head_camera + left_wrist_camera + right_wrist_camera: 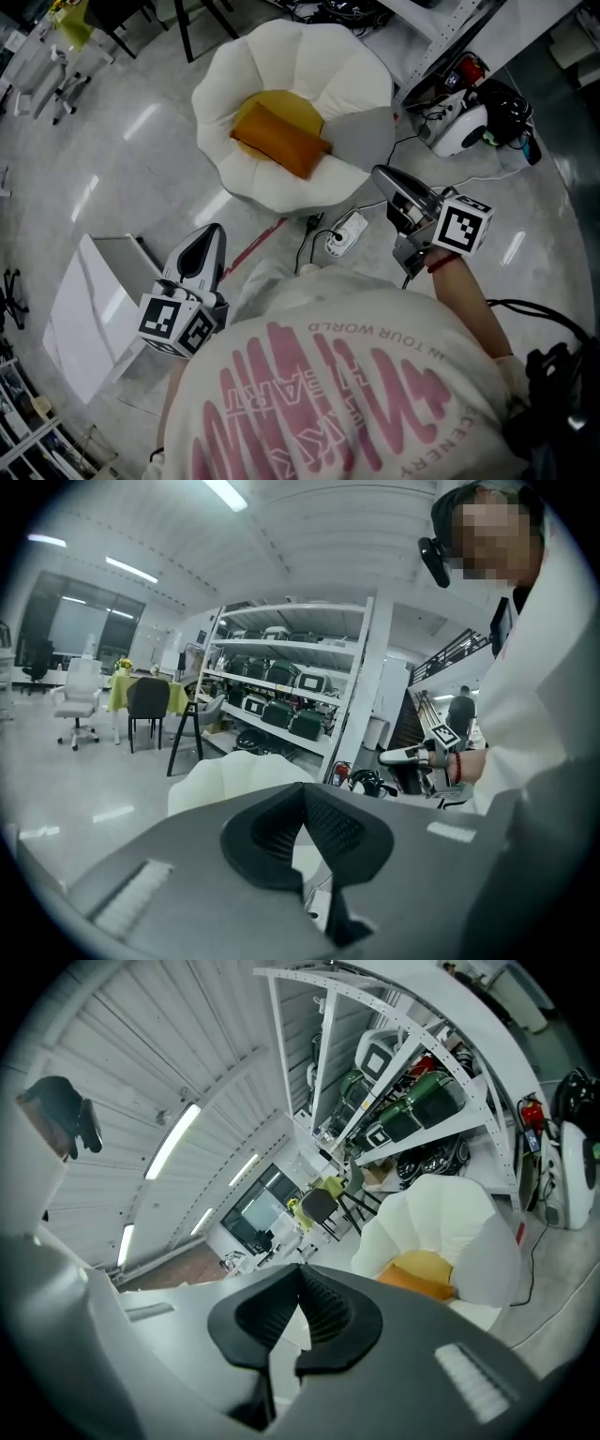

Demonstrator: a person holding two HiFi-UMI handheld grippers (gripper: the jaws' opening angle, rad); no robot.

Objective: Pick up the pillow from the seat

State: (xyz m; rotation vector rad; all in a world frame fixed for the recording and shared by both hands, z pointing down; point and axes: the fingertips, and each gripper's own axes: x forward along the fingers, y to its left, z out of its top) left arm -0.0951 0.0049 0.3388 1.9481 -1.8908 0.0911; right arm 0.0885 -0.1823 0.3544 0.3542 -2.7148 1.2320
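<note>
Your white seat [281, 56] is the landmark. The orange pillow [281, 141] lies in the seat's hollow, on a yellow cushion [292, 105]. Your right tongs [379, 172] are near the seat's near rim, your left tongs [213, 230] farther off. Both are closed and empty.

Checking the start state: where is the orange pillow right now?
Head view, upper centre: the orange pillow lies in the white seat, left of the shelving.
</note>
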